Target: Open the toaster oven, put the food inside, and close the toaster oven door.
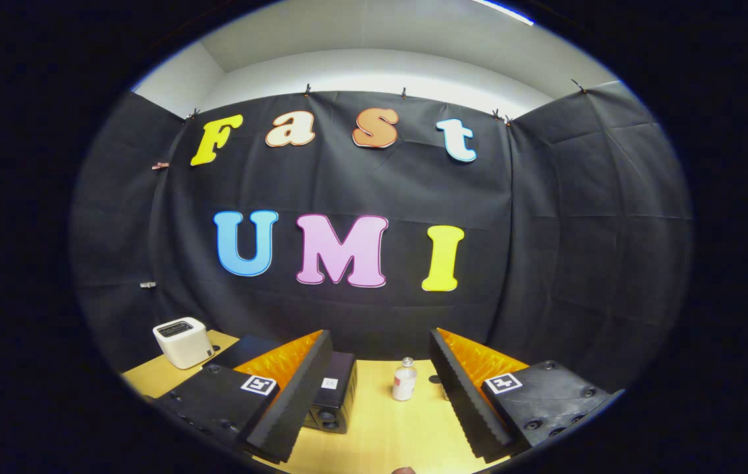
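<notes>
1. As seen from the gripper view, the tool is held spread wide. Nothing is pinched, and only open air and the counter lie between its fingers.
2. A black box with knobs, taken to be the toaster oven, stands on the counter just ahead of the left finger and is partly hidden behind it. Whether its door is open or shut cannot be told from this angle, and its inside is not seen.
3. A small bottle stands upright on the counter beyond the fingers, nearer the right one and apart from the toaster oven. Whether it is the food meant by the task cannot be settled.
4. A white box-shaped appliance is set farther off on the counter, beyond the left finger and well apart from the rest.
5. No food is carried by the tool. Two stages are fitted by this scene: a shut oven waiting to be filled, or one already filled and shut again. Nothing more about progress can be judged.
</notes>
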`<state>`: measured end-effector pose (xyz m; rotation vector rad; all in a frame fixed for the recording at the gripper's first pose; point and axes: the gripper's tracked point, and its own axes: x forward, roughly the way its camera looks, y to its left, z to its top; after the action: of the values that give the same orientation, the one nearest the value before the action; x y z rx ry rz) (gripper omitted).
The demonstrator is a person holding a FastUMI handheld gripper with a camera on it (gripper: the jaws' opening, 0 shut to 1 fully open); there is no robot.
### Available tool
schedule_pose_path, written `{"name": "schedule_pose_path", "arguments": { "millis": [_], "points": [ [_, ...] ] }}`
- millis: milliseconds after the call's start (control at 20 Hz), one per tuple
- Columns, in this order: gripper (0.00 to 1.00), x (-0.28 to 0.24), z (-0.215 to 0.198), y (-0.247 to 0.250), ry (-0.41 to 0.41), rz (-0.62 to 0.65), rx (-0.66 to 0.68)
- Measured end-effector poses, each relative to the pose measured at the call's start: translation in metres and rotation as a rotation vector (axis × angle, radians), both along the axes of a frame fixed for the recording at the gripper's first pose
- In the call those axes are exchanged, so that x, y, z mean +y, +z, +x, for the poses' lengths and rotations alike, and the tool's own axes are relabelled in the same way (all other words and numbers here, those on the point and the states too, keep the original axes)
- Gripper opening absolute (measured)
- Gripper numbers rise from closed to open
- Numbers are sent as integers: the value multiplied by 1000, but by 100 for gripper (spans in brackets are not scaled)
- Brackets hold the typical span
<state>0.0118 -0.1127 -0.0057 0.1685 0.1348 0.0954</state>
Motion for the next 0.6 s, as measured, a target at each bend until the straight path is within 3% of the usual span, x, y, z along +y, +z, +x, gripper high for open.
{"name": "schedule_pose_path", "arguments": {
  "millis": [600],
  "points": [
    [98,-13,-1,-11,2,15,23]
  ]
}}
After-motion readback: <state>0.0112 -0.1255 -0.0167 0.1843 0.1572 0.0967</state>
